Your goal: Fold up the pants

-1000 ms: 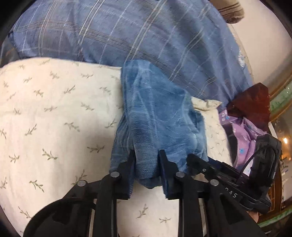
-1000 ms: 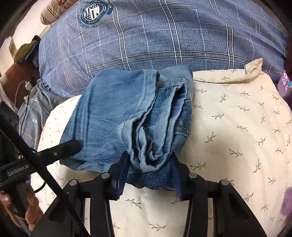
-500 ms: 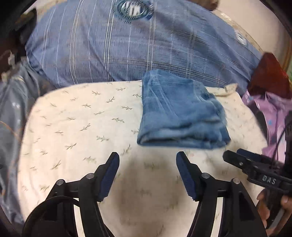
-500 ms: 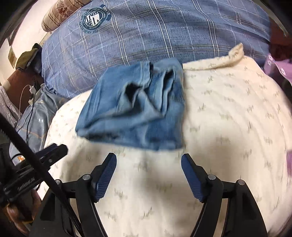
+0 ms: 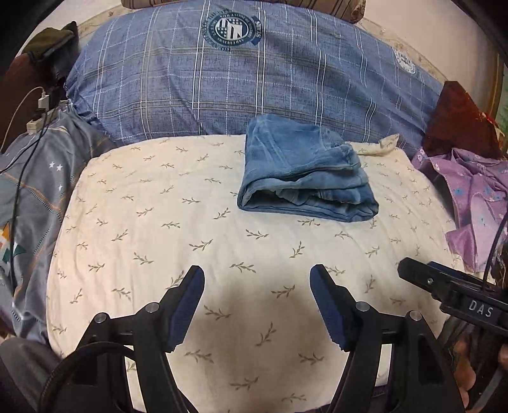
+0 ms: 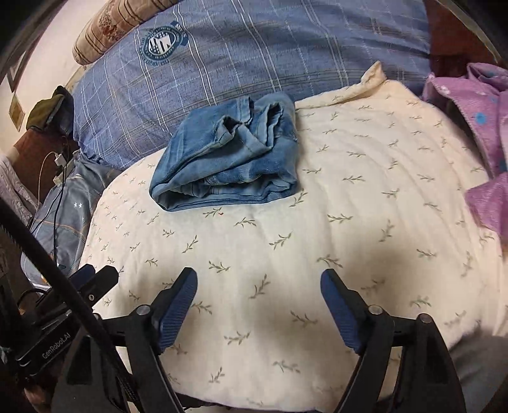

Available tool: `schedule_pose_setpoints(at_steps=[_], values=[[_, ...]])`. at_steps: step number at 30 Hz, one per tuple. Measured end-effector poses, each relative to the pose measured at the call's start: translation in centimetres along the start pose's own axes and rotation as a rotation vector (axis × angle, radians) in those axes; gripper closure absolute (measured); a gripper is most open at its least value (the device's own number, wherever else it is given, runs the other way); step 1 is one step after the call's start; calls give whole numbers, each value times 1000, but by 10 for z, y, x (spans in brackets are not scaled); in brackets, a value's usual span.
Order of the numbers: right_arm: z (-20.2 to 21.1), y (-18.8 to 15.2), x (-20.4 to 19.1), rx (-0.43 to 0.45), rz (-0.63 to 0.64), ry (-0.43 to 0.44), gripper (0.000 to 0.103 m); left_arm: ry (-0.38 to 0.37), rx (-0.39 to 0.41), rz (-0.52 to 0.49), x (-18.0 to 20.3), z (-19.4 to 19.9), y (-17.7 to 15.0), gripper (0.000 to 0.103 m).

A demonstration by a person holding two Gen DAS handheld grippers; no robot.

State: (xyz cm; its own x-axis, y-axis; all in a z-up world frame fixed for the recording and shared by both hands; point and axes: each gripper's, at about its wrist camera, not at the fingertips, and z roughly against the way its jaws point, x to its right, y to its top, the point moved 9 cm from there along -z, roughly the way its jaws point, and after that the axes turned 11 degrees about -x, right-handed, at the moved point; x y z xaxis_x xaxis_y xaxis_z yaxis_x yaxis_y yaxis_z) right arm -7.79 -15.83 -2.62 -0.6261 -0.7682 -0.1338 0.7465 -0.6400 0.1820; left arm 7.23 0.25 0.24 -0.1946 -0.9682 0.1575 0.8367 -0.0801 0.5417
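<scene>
— Where are the pants now?

— The folded blue denim pants [image 5: 304, 178] lie in a thick bundle on the cream quilt with the small leaf-sprig print [image 5: 190, 241], toward its far side, the far edge of the bundle up against the big blue plaid pillow with the round crest [image 5: 228, 73]. From the right wrist view the same bundle [image 6: 231, 159] sits left of centre, its layered edges facing near.

— And the tools?

— The left tool [image 5: 257, 305] hangs over the near part of the quilt with its blue-padded fingers spread wide, gripping nothing, well apart from the pants. The right tool [image 6: 258, 308] is the same: jaws wide, nothing between them, quilt below.

— Anything crowding the space?

— A crumpled purple flowered cloth [image 5: 473, 197] is heaped at the right edge of the quilt, a dark red cloth [image 5: 457, 120] behind it. On the left there's a grey patterned bedsheet with stars [image 5: 35, 190], and a white charger with cables [image 5: 38, 108] lying across it. A striped brown bolster [image 6: 117, 28] sits beyond the pillow. Nothing lies between the tools and the pants.
</scene>
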Motion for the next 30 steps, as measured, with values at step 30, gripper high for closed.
schedule_pose_setpoints(at_steps=[30], values=[[109, 4, -29, 193, 100, -83, 16, 64, 118, -17, 2, 107, 7, 25]])
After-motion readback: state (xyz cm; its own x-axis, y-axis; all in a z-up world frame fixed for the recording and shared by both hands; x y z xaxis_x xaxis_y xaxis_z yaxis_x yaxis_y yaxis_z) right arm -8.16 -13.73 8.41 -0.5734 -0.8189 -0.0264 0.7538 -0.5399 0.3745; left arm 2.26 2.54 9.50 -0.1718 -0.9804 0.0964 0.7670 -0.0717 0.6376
